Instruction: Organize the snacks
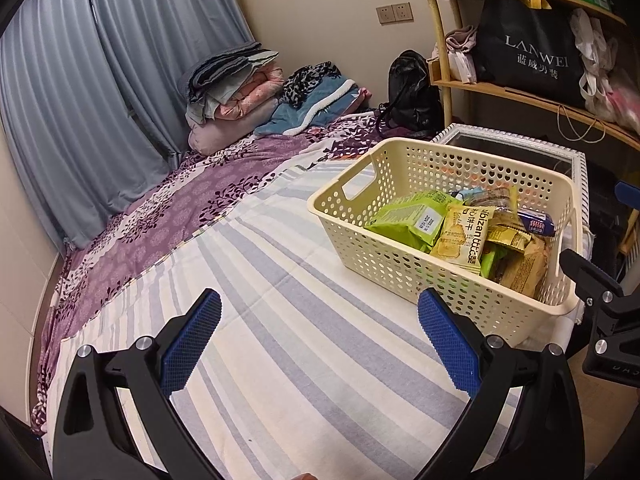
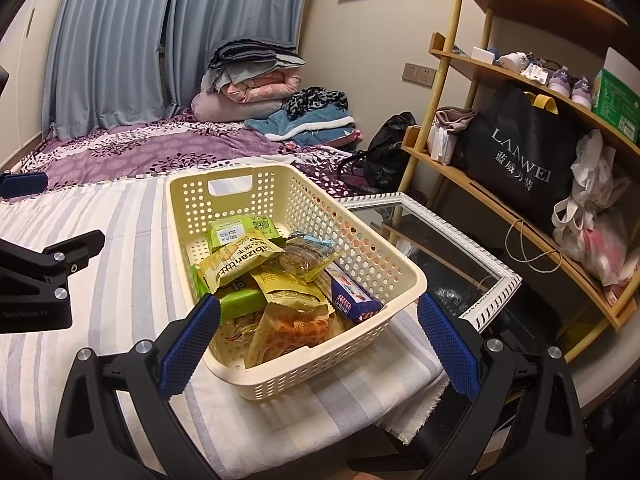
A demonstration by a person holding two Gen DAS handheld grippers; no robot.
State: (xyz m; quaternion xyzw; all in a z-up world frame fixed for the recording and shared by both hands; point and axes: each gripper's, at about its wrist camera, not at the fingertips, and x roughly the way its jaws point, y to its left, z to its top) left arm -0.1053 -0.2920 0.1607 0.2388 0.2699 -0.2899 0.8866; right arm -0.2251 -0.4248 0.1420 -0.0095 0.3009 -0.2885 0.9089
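Hovering tools (image 1: pixel 319 344) (image 2: pixel 319 344) spread wide, near basket (image 2: pixel 404 280).

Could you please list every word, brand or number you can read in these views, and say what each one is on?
"LANWEI", above Chinese characters: black shopping bag on the wooden shelf.
"bizan": yellow snack packet in the cream perforated plastic basket.
Dates on the green packet's white sticker: too small.
Blue box: blurred.

Cream basket (image 2: pixel 400 280) — striped sheet (image 1: pixel 280 360)
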